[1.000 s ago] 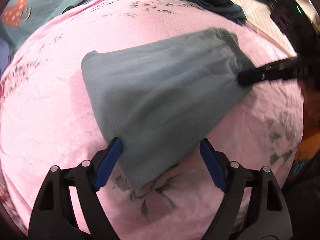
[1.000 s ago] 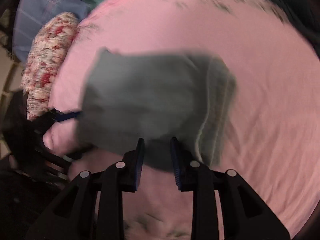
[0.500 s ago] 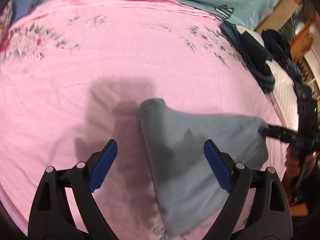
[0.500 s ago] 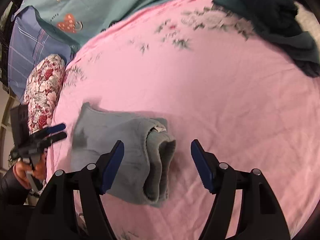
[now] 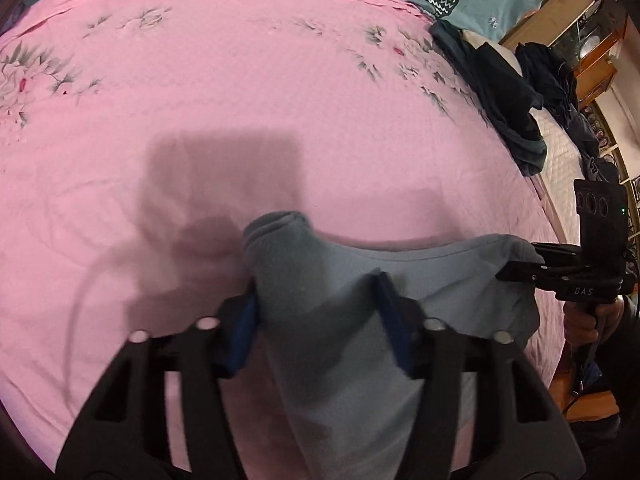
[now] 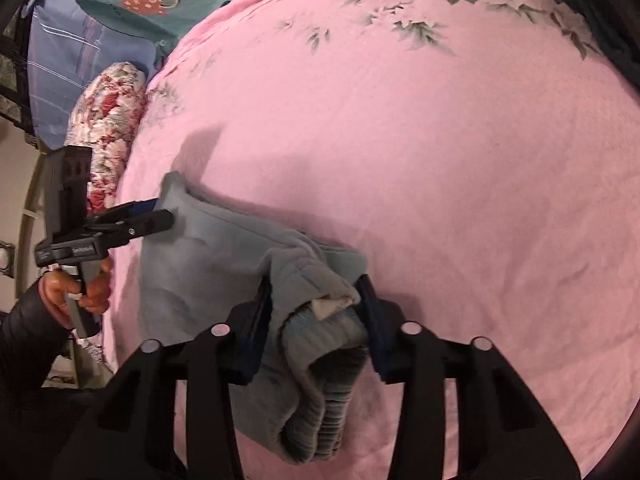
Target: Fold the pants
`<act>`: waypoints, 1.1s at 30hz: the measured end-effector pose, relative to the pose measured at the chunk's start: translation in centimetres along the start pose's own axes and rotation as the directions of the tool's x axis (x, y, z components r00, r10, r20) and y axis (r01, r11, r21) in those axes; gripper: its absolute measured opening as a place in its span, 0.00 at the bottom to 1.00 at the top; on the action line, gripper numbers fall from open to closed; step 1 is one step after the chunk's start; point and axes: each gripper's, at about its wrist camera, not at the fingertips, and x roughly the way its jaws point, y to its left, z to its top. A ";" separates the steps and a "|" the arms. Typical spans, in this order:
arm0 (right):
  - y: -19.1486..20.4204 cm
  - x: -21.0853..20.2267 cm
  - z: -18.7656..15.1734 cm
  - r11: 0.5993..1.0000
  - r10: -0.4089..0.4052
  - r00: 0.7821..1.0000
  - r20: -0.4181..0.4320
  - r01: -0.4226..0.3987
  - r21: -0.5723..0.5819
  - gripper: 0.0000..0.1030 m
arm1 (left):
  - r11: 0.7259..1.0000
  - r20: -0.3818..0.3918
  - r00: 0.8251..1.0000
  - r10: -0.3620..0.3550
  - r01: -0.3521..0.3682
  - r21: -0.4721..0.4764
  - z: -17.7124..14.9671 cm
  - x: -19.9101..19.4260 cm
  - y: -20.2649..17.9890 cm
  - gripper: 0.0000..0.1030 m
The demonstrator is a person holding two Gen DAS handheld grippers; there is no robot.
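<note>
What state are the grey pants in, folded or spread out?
Folded. The grey pants lie as a compact multi-layer bundle on the pink bedspread, ribbed waistband doubled over at one end.

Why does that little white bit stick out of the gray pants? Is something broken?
Nothing looks broken. The white bit looks like a sewn-in label poking out by the ribbed waistband of the folded gray pants, between the right gripper fingers. The pants lie bunched, not flat, on the pink bedspread.

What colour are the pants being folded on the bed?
The pants are a plain grey-blue, soft fleece-like fabric, seen best in the right wrist view.
</note>
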 end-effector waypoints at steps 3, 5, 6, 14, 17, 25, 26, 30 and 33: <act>0.1 -0.5 0.0 1.000 0.012 1.000 0.005 -0.012 0.003 0.26 | 0.999 0.038 0.999 -0.024 0.025 -0.027 -0.4 -0.9 0.6 0.19; 0.7 -1.1 -0.3 1.000 0.009 1.000 0.026 -0.008 -0.018 0.23 | 0.998 0.066 0.996 -0.056 0.059 -0.035 -0.6 -1.8 0.5 0.13; 1.0 -1.3 -0.4 1.000 0.005 0.999 0.035 -0.004 -0.031 0.22 | 0.998 0.080 0.995 -0.055 0.057 -0.028 -0.7 -2.2 0.4 0.12; 4.4 -4.6 2.3 0.991 0.024 0.990 0.141 -0.005 -0.135 0.20 | 1.000 0.214 0.977 -0.012 0.017 -0.023 2.1 -5.8 1.3 0.10; 5.2 -4.3 5.2 0.985 0.018 0.985 0.172 0.012 -0.172 0.20 | 1.000 0.250 0.968 0.022 -0.021 -0.008 5.5 -6.1 2.4 0.10; 3.6 0.7 15.1 0.985 -0.049 0.981 0.189 0.079 -0.154 0.20 | 0.988 0.198 0.969 0.150 -0.155 0.006 12.6 -1.1 5.5 0.17; 3.3 1.4 15.8 0.984 -0.070 0.981 0.182 0.098 -0.150 0.20 | 0.984 0.187 0.967 0.175 -0.180 0.007 12.5 -0.5 5.5 0.23; 2.6 3.5 16.2 0.970 -0.180 0.975 0.133 0.198 -0.139 0.40 | 0.954 0.208 0.932 0.298 -0.299 -0.025 11.2 -0.7 5.1 0.86; 2.5 2.4 15.5 0.964 -0.238 0.963 0.127 0.251 -0.094 0.65 | 0.952 0.230 0.924 0.306 -0.300 -0.058 10.2 -3.2 4.5 0.91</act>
